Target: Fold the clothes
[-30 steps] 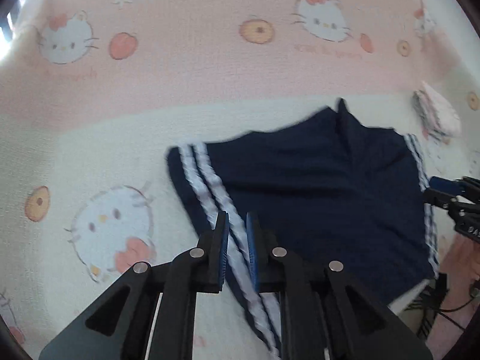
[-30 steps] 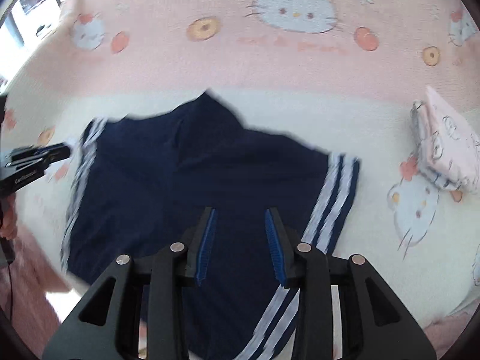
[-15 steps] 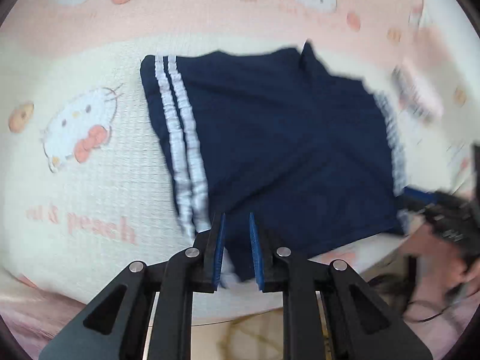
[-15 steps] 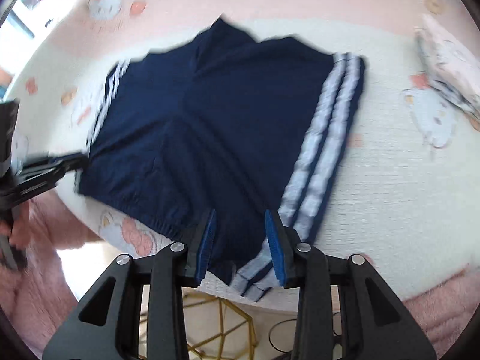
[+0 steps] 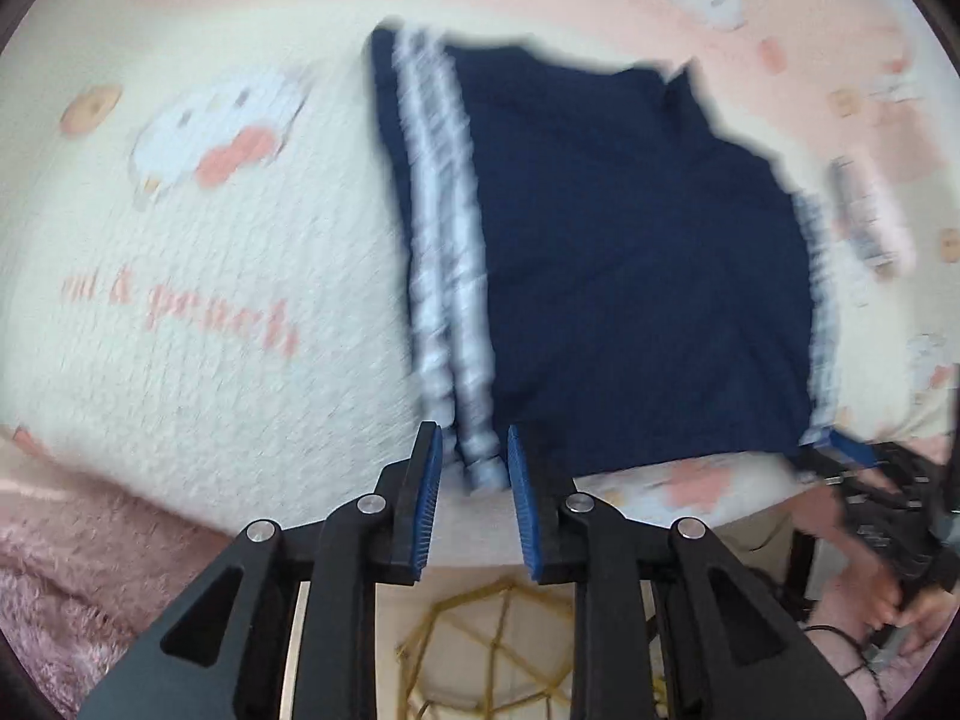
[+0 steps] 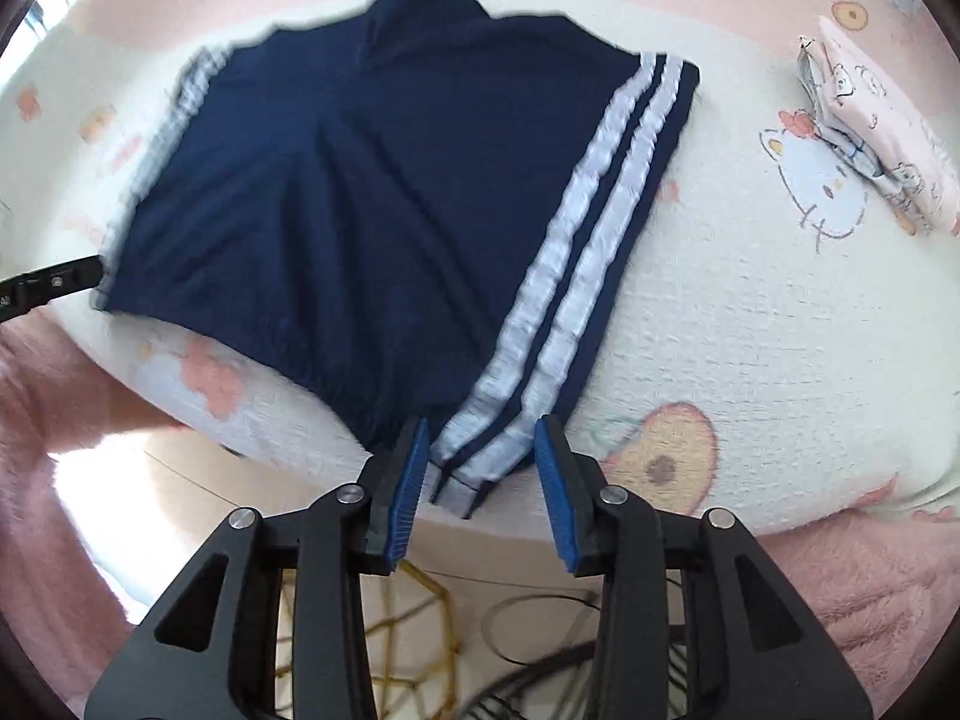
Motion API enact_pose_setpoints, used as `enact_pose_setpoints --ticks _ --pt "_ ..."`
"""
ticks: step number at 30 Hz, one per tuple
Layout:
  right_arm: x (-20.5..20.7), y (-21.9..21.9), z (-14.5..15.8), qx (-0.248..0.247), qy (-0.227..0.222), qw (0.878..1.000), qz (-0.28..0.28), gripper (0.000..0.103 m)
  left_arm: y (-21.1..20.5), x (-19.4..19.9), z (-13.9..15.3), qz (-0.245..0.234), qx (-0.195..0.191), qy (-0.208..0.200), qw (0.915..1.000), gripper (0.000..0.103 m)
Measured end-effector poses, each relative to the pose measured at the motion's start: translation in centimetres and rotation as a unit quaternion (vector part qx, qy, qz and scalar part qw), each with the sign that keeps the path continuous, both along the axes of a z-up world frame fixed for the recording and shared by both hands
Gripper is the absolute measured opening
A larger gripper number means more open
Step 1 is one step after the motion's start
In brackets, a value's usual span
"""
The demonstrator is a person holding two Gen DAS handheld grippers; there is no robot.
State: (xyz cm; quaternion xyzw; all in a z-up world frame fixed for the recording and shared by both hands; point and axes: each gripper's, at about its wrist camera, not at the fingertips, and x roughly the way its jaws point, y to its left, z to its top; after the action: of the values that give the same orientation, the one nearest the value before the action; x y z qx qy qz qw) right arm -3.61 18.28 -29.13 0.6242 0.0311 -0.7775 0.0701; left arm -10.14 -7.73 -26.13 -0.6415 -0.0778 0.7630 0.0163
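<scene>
Navy shorts point(image 5: 630, 276) with white side stripes lie flat on the cream Hello Kitty blanket point(image 5: 210, 276), waistband at the near edge. My left gripper point(image 5: 474, 468) is open with the left striped waistband corner between its pads, not clamped. My right gripper point(image 6: 480, 462) is open with the right striped waistband corner point(image 6: 462, 474) between its pads. The shorts also show in the right wrist view point(image 6: 372, 192). The left gripper's tip shows in the right wrist view point(image 6: 48, 288) at the far left corner.
A folded pink and blue garment pile point(image 6: 882, 138) lies at the right on the blanket. The bed edge runs just under both grippers, with pink fluffy fabric point(image 6: 870, 588), a gold wire frame point(image 5: 498, 648) and cables below.
Both grippers have drawn back toward the near bed edge and now sit at the two waistband corners. The left gripper's jaws have opened wider. The shorts lie flatter.
</scene>
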Motion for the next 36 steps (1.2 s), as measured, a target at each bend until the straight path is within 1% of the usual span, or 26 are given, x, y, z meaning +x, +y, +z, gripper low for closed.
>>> enact_pose_setpoints --ticks 1,3,5,6,8,9,11,13,15,17,19,20,22,23,24,25,26,29,30,33,36 --pt "0.1 0.1 0.1 0.001 0.0 1.0 -0.003 0.044 -0.2 -0.1 0.2 0.005 0.007 0.003 1.0 0.03" --pt "0.3 0.8 0.7 -0.013 0.001 1.0 -0.018 0.044 -0.5 -0.3 0.6 0.012 0.017 0.013 0.9997 0.03" --pt "0.5 2.2 1.4 -0.035 0.011 0.998 -0.052 0.044 -0.5 -0.5 1.2 0.011 0.02 0.032 0.9992 0.03" --pt "0.5 3.1 1.6 -0.046 0.011 0.996 -0.074 0.044 -0.4 -0.7 1.1 0.009 0.019 0.032 0.9993 0.03" --pt "0.7 5.0 1.3 -0.071 -0.006 0.99 -0.121 0.045 -0.1 -0.9 0.3 0.004 0.002 0.016 0.9999 0.03" --pt "0.9 5.8 0.7 -0.083 -0.025 0.987 -0.136 0.045 -0.1 -1.1 -0.2 0.004 -0.007 0.008 0.9999 0.033" --pt "1.4 6.6 0.7 -0.104 -0.029 0.983 -0.148 0.046 -0.3 -1.3 -0.1 0.013 0.0 0.012 0.9998 0.033" --pt "1.9 6.6 1.2 -0.102 -0.033 0.983 -0.15 0.045 -0.6 -1.6 0.8 0.019 0.014 0.028 0.9993 0.033" --pt "2.6 6.6 1.7 -0.115 -0.031 0.982 -0.15 0.045 -0.7 -1.9 1.6 0.021 0.021 0.046 0.9985 0.033" --pt "3.3 6.4 1.9 -0.164 -0.043 0.974 -0.148 0.045 -0.5 -2.2 1.6 0.017 0.025 0.049 0.9983 0.033" --pt "3.7 6.2 1.5 -0.203 -0.061 0.966 -0.149 0.045 0.2 -0.8 1.1 0.014 0.025 0.044 0.9986 0.033" --pt "3.8 6.2 1.2 -0.208 -0.069 0.964 -0.15 0.046 0.6 -0.3 0.9 0.011 0.025 0.041 0.9988 0.033" --pt "3.2 7.8 1.7 -0.205 -0.07 0.964 -0.153 0.045 1.0 -0.4 0.8 0.008 0.029 0.038 0.9988 0.033" --pt "3.1 8.0 2.0 -0.206 -0.067 0.964 -0.153 0.036 0.8 -0.3 0.9 0.007 0.034 0.039 0.9986 0.033" --pt "3.0 8.1 2.3 -0.207 -0.063 0.964 -0.153 0.015 0.7 -0.1 1.0 0.007 0.04 0.04 0.9984 0.033" --pt "3.0 8.2 2.6 -0.208 -0.06 0.964 -0.154 0.014 0.6 0.0 1.1 0.007 0.045 0.041 0.9981 0.033" --pt "2.9 8.4 2.9 -0.209 -0.056 0.964 -0.154 0.01 0.5 0.1 1.2 0.007 0.05 0.042 0.9978 0.033" --pt "2.5 8.7 4.6 -0.222 -0.037 0.961 -0.16 0.009 0.1 0.4 1.4 0.006 0.065 0.046 0.9968 0.033" --pt "2.0 8.6 4.9 -0.229 -0.03 0.961 -0.154 0.009 0.0 0.5 1.5 0.006 0.07 0.047 0.9964 0.033" --pt "-2.4 5.9 6.8 -0.245 -0.01 0.964 -0.103 0.009 -0.2 0.3 1.6 0.007 0.095 0.051 0.9941 0.033" --pt "-4.4 1.9 8.2 -0.239 -0.003 0.97 -0.031 0.009 -0.8 0.2 1.7 0.021 0.123 0.051 0.9909 0.033"
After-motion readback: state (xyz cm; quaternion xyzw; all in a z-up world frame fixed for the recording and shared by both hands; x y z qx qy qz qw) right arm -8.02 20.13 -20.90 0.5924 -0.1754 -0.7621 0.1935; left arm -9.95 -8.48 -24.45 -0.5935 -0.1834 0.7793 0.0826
